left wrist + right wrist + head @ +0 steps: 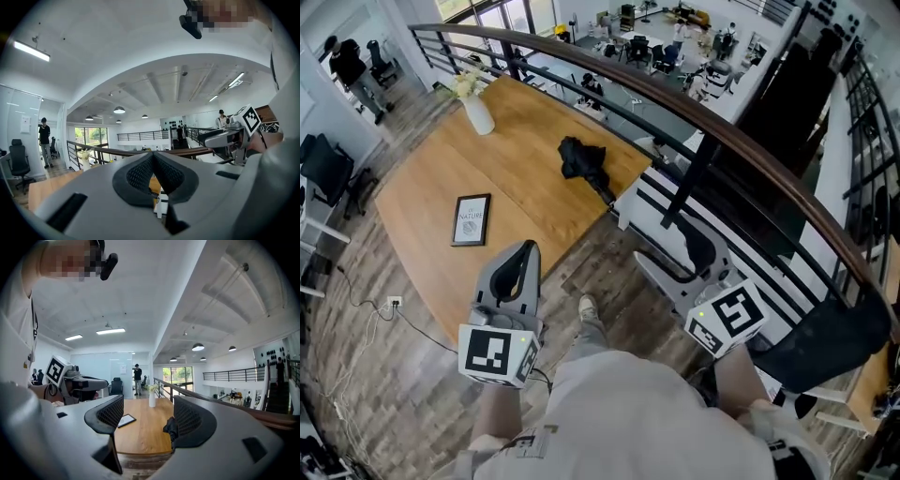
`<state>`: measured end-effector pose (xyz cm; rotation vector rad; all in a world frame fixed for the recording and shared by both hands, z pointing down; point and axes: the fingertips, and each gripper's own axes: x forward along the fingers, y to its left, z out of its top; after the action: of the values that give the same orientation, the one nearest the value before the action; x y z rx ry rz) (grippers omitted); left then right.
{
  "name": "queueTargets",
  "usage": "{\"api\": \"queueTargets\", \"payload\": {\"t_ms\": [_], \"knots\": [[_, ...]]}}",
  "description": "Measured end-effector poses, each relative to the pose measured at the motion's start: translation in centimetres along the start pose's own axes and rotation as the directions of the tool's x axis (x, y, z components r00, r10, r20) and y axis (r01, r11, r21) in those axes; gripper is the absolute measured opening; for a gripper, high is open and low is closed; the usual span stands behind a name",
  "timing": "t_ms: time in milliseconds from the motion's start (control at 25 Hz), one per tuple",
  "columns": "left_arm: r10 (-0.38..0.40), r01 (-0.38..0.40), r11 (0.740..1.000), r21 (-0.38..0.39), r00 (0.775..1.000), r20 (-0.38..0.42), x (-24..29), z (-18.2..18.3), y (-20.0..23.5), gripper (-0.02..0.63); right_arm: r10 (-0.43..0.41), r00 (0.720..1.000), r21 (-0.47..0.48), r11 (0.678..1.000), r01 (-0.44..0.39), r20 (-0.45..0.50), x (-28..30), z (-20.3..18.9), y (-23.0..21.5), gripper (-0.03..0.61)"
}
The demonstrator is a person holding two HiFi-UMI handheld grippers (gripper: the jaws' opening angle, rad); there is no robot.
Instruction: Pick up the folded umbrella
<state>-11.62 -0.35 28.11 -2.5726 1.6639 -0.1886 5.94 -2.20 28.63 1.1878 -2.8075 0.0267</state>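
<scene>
The folded black umbrella (581, 159) lies near the right edge of the wooden table (422, 187), with its handle pointing toward me. Both grippers hang in the air in front of my body, short of the table and well apart from the umbrella. My left gripper (525, 249) is shut with nothing between its pads (140, 173). My right gripper (680, 249) stands wide open and empty. In the right gripper view, the umbrella (169, 428) shows far off beside the right jaw, partly hidden by it.
A white vase of flowers (476, 112) stands at the table's far end and a framed picture (471, 219) lies near its left side. A curved wooden handrail (722, 141) runs past the table's right. A black-and-white striped seat (670, 202) sits beside the table. A cable and socket (394, 302) lie on the floor.
</scene>
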Motion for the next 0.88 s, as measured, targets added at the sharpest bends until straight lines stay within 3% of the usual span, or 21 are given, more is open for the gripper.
{"api": "queueTargets", "payload": {"t_ms": [360,560,880], "knots": [[-0.057,0.051,0.997,-0.06,0.994,-0.095,9.1,-2.6,10.8,0.017,0.029,0.989,0.067,0.998,-0.019,-0.148,14.4,-1.5,-3.8,0.339],[-0.087,0.066,0.99,-0.124,0.983,-0.164,14.7,-5.6,12.1,0.017,0.047,0.977,0.085,0.996,-0.03,-0.207,18.6,-4.5,-7.6,0.339],[-0.146,0.112,0.981,-0.159,0.965,-0.218,18.2,-9.5,13.6,0.017,0.049,0.962,0.116,0.993,-0.019,-0.269,23.6,-7.8,-8.9,0.339]]}}
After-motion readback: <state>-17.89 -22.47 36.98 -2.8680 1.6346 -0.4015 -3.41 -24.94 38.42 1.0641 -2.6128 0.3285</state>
